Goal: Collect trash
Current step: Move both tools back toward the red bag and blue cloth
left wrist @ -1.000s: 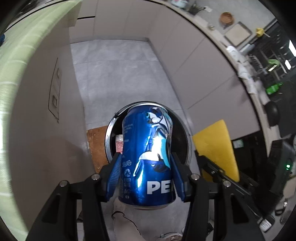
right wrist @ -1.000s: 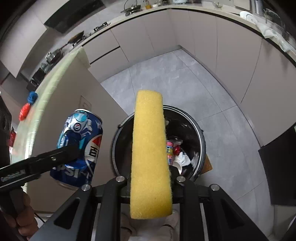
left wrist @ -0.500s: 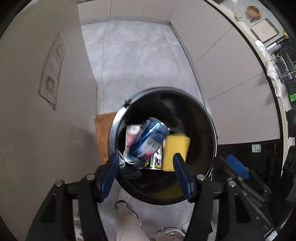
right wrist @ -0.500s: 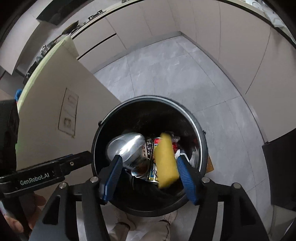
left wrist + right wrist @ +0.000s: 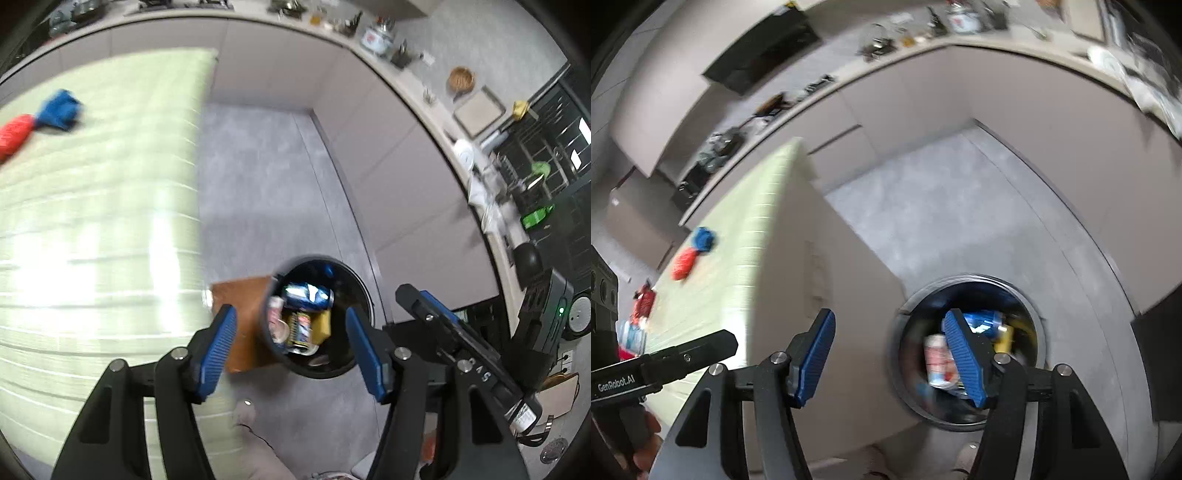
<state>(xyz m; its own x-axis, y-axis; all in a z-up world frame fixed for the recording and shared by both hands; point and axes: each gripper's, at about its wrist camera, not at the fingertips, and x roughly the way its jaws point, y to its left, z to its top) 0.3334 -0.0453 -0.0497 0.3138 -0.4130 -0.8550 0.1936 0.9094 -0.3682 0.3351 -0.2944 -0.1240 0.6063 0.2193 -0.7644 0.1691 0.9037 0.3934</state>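
A: Looking into the bin (image 5: 364, 295) at lower centre, I see the blue can (image 5: 308, 295) and yellow sponge (image 5: 322, 322) inside.

B: And the grippers?

A: The left gripper (image 5: 291, 341) is opening, nothing between its jaws; the right gripper (image 5: 888, 356) stands half open, also empty.

B: What remains?

A: At upper left, a red item (image 5: 13, 137) and a blue crumpled thing (image 5: 59, 109) on the counter (image 5: 110, 221). Probably light and soft; pinch across the middle.

A round bin (image 5: 364, 295) and a brown board (image 5: 245, 325) are seen on the grey floor (image 5: 258, 184); a blue and a red object lie on the pale green counter (image 5: 110, 203).
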